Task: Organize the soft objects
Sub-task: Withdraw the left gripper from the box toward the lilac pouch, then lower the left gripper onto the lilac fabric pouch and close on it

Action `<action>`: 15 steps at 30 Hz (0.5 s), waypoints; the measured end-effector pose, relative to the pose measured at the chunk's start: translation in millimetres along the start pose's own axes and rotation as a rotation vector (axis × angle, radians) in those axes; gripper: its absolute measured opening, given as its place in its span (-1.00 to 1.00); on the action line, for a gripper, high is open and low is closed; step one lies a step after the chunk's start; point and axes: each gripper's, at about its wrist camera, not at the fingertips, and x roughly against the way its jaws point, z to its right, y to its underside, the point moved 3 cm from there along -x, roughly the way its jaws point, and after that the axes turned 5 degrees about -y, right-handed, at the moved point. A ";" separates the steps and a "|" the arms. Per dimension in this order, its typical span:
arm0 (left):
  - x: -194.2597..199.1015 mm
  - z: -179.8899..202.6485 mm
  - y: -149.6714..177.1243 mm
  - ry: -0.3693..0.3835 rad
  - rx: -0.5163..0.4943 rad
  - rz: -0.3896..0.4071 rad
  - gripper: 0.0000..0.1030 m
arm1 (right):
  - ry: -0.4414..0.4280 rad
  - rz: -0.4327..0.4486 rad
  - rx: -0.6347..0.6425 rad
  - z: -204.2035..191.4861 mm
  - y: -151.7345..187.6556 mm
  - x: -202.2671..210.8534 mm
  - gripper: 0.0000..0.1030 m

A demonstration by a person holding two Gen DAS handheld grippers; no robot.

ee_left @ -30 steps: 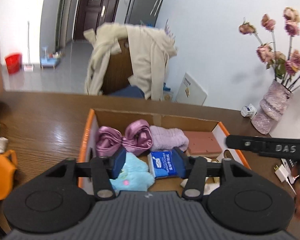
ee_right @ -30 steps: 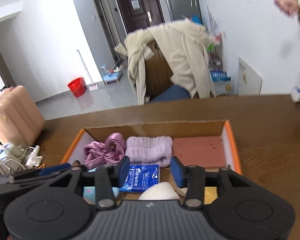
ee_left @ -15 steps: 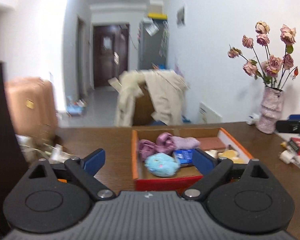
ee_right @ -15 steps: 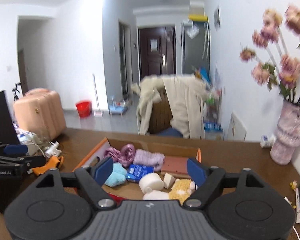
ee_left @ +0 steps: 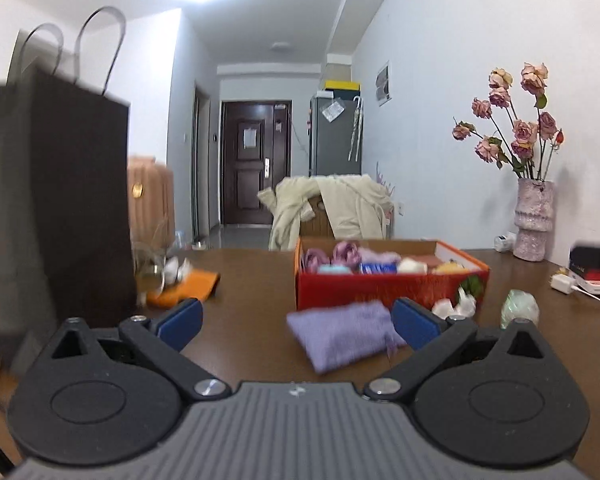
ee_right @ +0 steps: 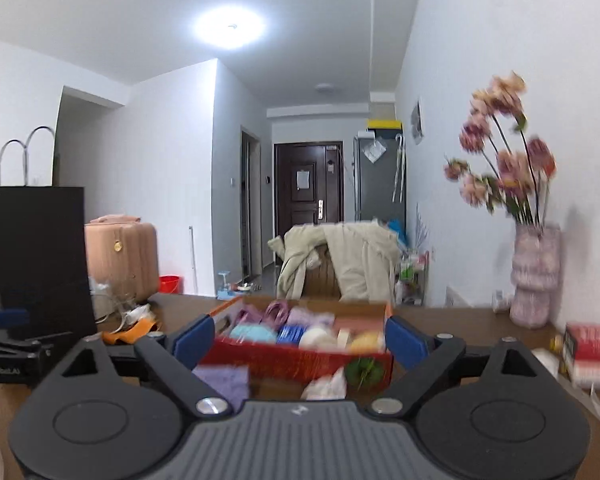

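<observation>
A red and orange cardboard box (ee_left: 384, 290) stands on the brown table and holds several soft items: purple satin scrunchies (ee_left: 342, 250), a lilac cloth, a light blue plush, a blue tissue pack, white and yellow pieces. The box also shows in the right wrist view (ee_right: 300, 358). A folded purple cloth (ee_left: 342, 336) lies on the table in front of the box, between my left gripper's fingers. My left gripper (ee_left: 296, 322) is open and empty. My right gripper (ee_right: 298, 340) is open and empty, low in front of the box. A pale green soft ball (ee_left: 520, 308) lies to the right.
A black paper bag (ee_left: 56, 200) stands at the left. An orange cloth (ee_left: 184, 286) and cables lie beside it. A pink vase (ee_left: 534, 220) with dried roses stands at the back right. Chargers and red boxes (ee_right: 590, 354) lie at the right edge. White crumpled pieces (ee_left: 458, 304) lie before the box.
Both grippers have pulled back and dropped low from above the box, and opened wide. The purple cloth and green ball in front of the box have come into view.
</observation>
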 end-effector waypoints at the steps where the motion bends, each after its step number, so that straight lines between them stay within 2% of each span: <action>1: 4.2 -1.9 5.2 -0.002 0.000 -0.003 1.00 | 0.005 -0.014 0.002 -4.2 12.1 6.4 0.79; 4: 8.1 -3.4 14.0 0.000 -0.018 -0.019 1.00 | -0.002 -0.064 0.021 -14.5 43.1 18.9 0.80; 7: 4.4 -2.7 15.4 0.000 -0.012 -0.028 1.00 | -0.019 -0.119 0.031 -20.0 58.6 16.8 0.80; 15: -20.4 0.7 17.0 0.018 -0.006 -0.070 1.00 | -0.048 -0.150 0.021 -26.6 59.3 -2.7 0.80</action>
